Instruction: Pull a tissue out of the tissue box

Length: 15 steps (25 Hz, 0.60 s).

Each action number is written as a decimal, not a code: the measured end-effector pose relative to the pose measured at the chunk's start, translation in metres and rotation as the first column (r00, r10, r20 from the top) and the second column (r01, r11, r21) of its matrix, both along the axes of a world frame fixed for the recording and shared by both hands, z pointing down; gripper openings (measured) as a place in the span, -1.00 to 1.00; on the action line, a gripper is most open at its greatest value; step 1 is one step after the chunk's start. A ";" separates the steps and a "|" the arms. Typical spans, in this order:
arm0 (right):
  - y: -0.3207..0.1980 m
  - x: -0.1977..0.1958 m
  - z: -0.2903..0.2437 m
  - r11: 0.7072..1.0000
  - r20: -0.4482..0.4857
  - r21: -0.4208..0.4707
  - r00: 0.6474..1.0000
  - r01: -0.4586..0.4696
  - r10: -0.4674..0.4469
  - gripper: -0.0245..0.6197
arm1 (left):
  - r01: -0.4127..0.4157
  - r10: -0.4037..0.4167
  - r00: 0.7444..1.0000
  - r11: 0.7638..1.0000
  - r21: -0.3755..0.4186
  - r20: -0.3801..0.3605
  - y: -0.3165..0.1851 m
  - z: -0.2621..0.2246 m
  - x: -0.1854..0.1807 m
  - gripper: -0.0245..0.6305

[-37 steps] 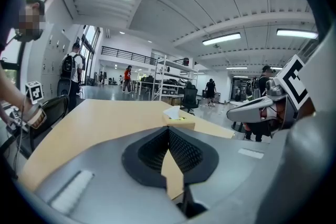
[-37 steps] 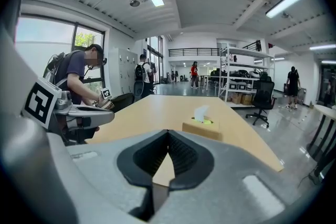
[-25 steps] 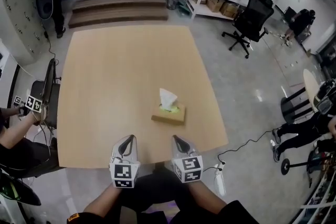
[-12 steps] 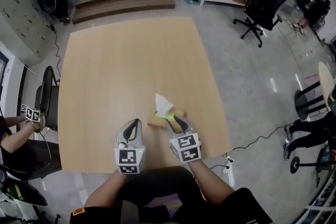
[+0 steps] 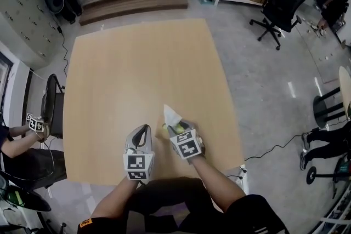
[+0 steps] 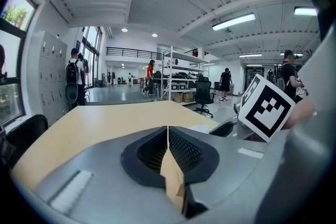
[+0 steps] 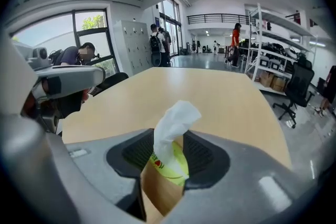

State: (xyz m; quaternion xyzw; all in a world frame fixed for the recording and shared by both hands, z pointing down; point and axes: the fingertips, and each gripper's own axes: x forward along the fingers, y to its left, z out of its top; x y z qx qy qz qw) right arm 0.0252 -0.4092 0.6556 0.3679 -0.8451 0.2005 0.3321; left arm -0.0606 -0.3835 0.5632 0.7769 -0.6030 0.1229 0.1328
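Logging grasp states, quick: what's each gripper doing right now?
Left gripper: shut, holding nothing.
Right gripper: open, jaws either side of the tissue, not clamped on it.

Tissue box: lower centre of head view, mostly covered by right gripper; base cut by bottom edge of right gripper view.
Person: left of right gripper view, face blurred.
Distant figures: centre right of left gripper view, too small to tell.

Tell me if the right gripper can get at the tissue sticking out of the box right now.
Probably yes. The right gripper has its jaws apart, and the tissue rises from the tissue box right in the gap between them, with nothing in front of it.
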 end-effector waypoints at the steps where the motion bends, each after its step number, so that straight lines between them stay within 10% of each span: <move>1: 0.000 -0.003 0.004 1.000 -0.008 -0.006 1.000 0.013 -0.013 -0.42 | 0.005 -0.005 1.000 1.000 -0.005 -0.001 0.000 -0.001 -0.001 -0.84; 7: 0.005 -0.010 0.011 0.999 -0.064 -0.020 0.997 0.035 -0.036 -0.88 | 0.007 -0.007 1.000 0.999 -0.033 -0.010 0.006 0.001 -0.003 -0.85; 15: 0.001 -0.004 -0.019 0.999 -0.006 0.041 1.000 -0.031 0.031 -0.93 | -0.006 0.006 1.000 1.000 0.003 -0.019 0.014 -0.001 -0.006 -0.87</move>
